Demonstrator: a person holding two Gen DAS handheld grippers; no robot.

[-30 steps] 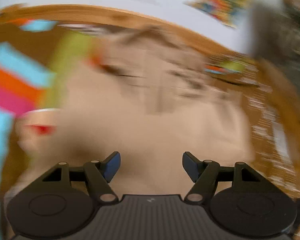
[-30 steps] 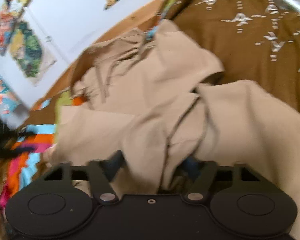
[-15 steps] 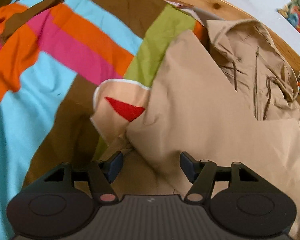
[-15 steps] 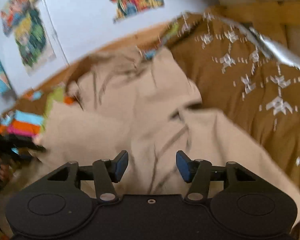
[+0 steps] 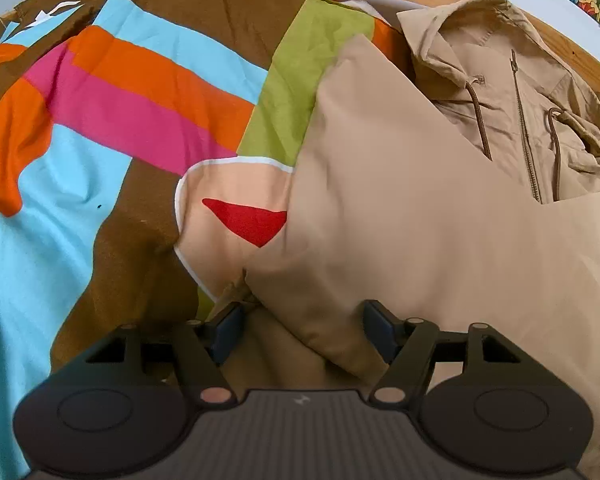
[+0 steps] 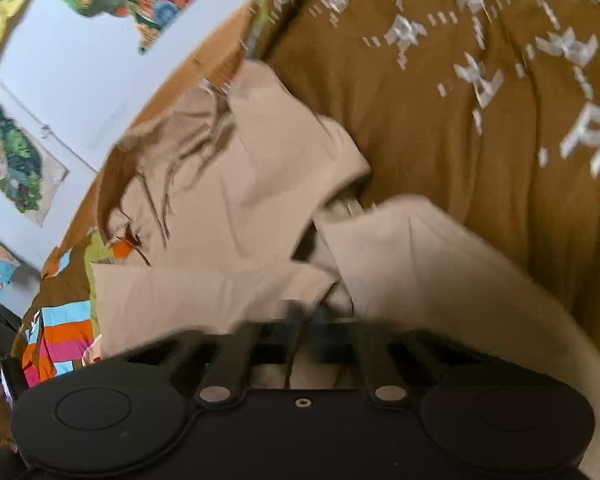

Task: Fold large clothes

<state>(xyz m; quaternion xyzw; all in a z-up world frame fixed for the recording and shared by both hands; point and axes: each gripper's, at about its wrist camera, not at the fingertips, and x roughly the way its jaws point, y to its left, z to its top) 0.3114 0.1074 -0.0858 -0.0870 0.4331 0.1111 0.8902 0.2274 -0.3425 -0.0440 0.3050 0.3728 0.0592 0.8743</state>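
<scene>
Jacket edge between spread left gripper fingers; right gripper pinching fabric

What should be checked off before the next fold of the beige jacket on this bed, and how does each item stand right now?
1. Left gripper open around the beige jacket edge: ok, fingers apart with fabric between them.
2. Right gripper grip on the jacket: cannot tell, fingers look nearly together but the view is blurred.
3. Drawstrings and zipper clear of both grippers: ok, they lie up by the hood.
4. Folded panel smooth: ok in the left wrist view.
5. Jacket's right side flat: not ok, rumpled with a gap between layers.
6. Jacket fully on the bedding: ok.
</scene>
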